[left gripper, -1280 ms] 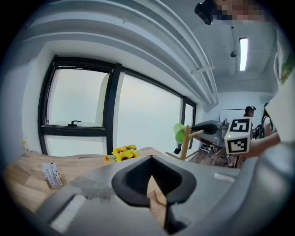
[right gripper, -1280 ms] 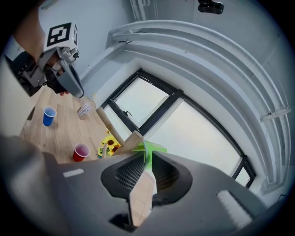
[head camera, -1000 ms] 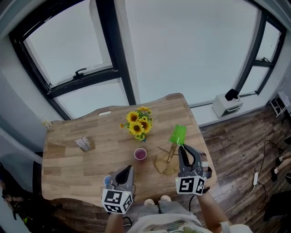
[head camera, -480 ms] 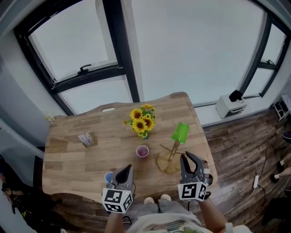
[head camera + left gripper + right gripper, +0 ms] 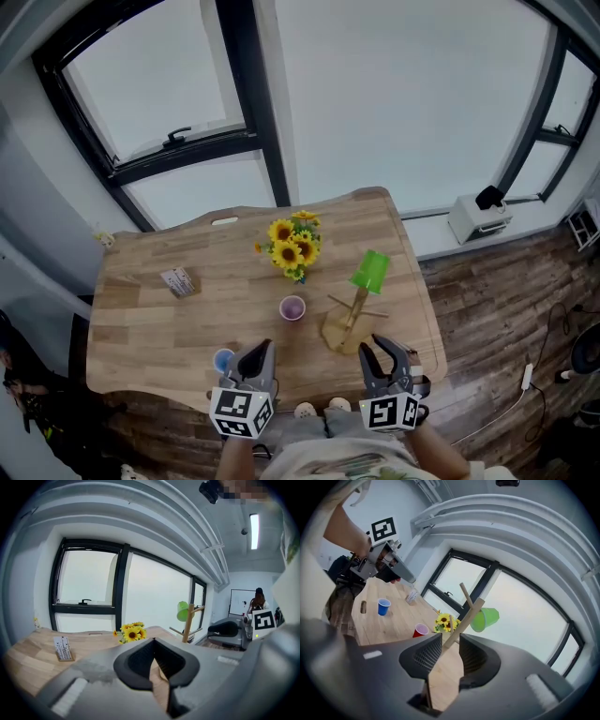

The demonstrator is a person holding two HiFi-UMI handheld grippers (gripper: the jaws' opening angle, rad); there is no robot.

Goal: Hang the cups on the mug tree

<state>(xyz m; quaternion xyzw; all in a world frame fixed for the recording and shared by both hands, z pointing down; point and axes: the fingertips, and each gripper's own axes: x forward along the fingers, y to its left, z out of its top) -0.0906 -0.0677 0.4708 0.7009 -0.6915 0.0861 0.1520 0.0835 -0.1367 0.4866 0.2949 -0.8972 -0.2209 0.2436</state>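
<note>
A green cup [image 5: 369, 272] hangs upside down on an upper peg of the wooden mug tree [image 5: 343, 330], right of the table's middle. In the right gripper view the green cup [image 5: 485, 619] and the tree's stem [image 5: 465, 618] show beyond the jaws. My right gripper [image 5: 379, 351] is at the near edge just below the tree, its jaws opening with nothing between them. A red cup [image 5: 292, 307] stands left of the tree. A blue cup [image 5: 223, 360] stands beside my left gripper [image 5: 260, 352], which is shut and empty.
A pot of sunflowers [image 5: 292, 244] stands behind the red cup. A small card holder [image 5: 178, 281] sits at the left. The wooden table [image 5: 141, 328] ends close to both grippers. A white unit [image 5: 473, 216] sits on the floor to the right.
My right gripper has drawn back from the mug tree toward the table's near edge and its jaws have spread. The green cup stays on its peg. The left gripper has held still.
</note>
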